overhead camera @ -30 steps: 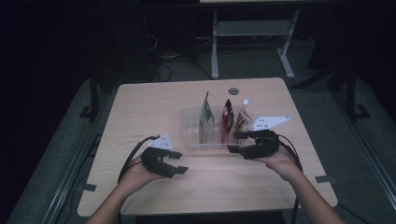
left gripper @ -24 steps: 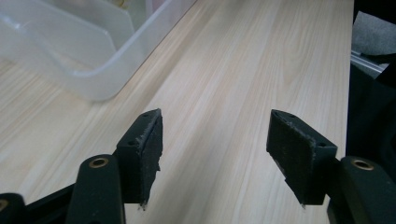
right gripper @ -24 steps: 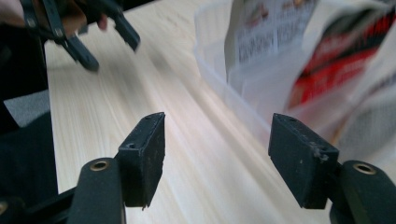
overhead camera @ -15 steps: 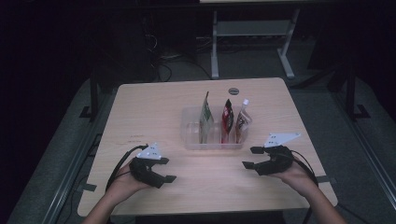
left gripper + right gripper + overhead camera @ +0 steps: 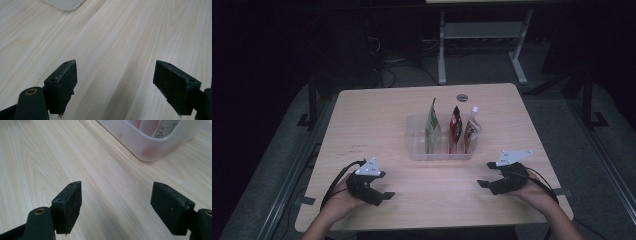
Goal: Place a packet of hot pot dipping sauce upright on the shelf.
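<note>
A clear plastic bin point(image 5: 417, 150) sits at the middle of the wooden table point(image 5: 372, 120). Three pouches stand upright in it: a green one point(image 5: 432, 125), a red one point(image 5: 455, 126) and a spouted one point(image 5: 472, 129). My left gripper point(image 5: 384, 196) rests low at the front left of the table, open, with bare wood between its jaws point(image 5: 115, 87). My right gripper point(image 5: 484, 181) rests at the front right, also open and holding nothing point(image 5: 116, 207). A corner of the bin point(image 5: 150, 147) lies ahead of the right gripper, and a bin corner point(image 5: 65, 3) shows at the top of the left gripper view.
A small dark round disc point(image 5: 462, 97) lies on the table behind the bin. A white metal frame point(image 5: 482, 40) stands on the floor beyond the table. Cables trail from both grippers over the front edge.
Both grippers have drawn back from the bin toward the table's front edge, left one to the front left, right one to the front right. The pouches and bin have stayed put.
</note>
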A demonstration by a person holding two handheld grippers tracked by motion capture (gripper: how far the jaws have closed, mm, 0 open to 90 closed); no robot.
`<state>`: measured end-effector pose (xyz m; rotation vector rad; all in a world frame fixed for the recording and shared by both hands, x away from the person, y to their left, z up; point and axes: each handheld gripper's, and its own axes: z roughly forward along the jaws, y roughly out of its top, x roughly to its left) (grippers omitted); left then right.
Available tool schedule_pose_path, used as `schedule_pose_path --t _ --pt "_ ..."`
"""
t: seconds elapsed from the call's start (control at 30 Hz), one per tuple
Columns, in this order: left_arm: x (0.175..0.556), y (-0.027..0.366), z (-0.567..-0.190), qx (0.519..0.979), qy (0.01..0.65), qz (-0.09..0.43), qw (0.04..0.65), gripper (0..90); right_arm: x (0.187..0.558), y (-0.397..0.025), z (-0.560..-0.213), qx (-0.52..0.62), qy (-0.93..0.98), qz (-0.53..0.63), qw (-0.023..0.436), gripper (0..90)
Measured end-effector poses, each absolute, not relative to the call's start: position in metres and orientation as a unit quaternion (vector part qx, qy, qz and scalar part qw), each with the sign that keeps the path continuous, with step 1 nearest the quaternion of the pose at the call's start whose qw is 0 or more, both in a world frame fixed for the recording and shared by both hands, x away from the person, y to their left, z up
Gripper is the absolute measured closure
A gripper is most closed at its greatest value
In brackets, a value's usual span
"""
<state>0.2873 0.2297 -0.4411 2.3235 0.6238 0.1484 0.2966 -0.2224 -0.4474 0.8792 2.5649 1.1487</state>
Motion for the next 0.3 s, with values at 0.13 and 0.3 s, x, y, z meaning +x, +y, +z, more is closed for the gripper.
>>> schedule_pose_path --t 0.13,0.3 --pt "0.2883 0.2316 -0.4428 0.904 0.239 0.056 0.351 18.9 0.2963 -0.2216 -0.449 0.294 0.868 0.388 0.1 22.5" --pt "0.2882 0.2305 -0.4454 0.903 0.24 0.058 0.352 18.3 0.2965 -0.2219 -0.4491 0.298 0.865 0.391 0.101 20.0"
